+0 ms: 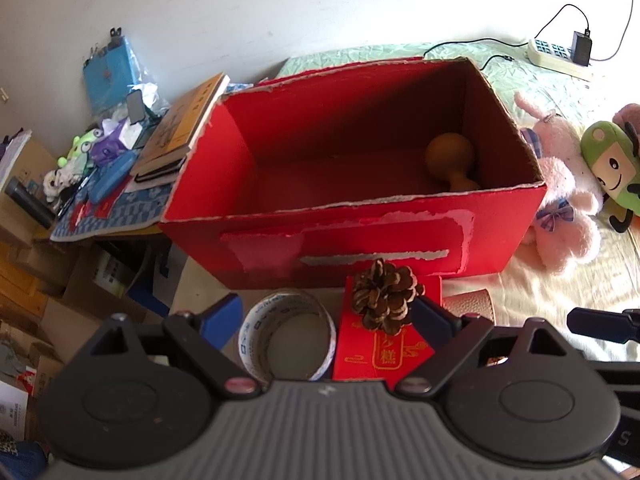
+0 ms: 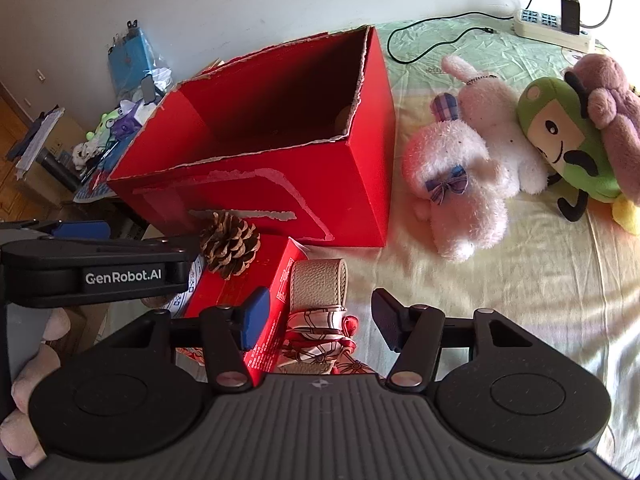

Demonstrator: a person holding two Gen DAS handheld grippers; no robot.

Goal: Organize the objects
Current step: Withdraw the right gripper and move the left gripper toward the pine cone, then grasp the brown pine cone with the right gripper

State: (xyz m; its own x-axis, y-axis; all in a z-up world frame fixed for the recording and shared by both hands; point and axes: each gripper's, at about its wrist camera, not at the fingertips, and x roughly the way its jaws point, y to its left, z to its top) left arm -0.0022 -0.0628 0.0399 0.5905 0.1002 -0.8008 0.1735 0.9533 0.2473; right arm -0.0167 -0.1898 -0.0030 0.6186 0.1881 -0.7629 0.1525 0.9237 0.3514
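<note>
Nearest in the left wrist view, the left gripper (image 1: 326, 316) has its jaws spread wide with nothing in them, hanging over a tape roll (image 1: 287, 339) and a small red box (image 1: 386, 340) with a pine cone (image 1: 385, 296) sitting on top. The right gripper (image 2: 320, 322) is wide open too and not holding anything; a beige leather strap (image 2: 318, 282) with a patterned scarf (image 2: 320, 340) lies between its fingers, just right of that small box. Just beyond is the big red cardboard box (image 1: 360, 236), open on top, with a wooden gourd (image 1: 451, 160) in its far right corner. Further right on the bed lie a pink plush bunny (image 2: 460, 172) and a green plush toy (image 2: 560, 136). Far right near the wall there's a power strip (image 2: 552, 32).
</note>
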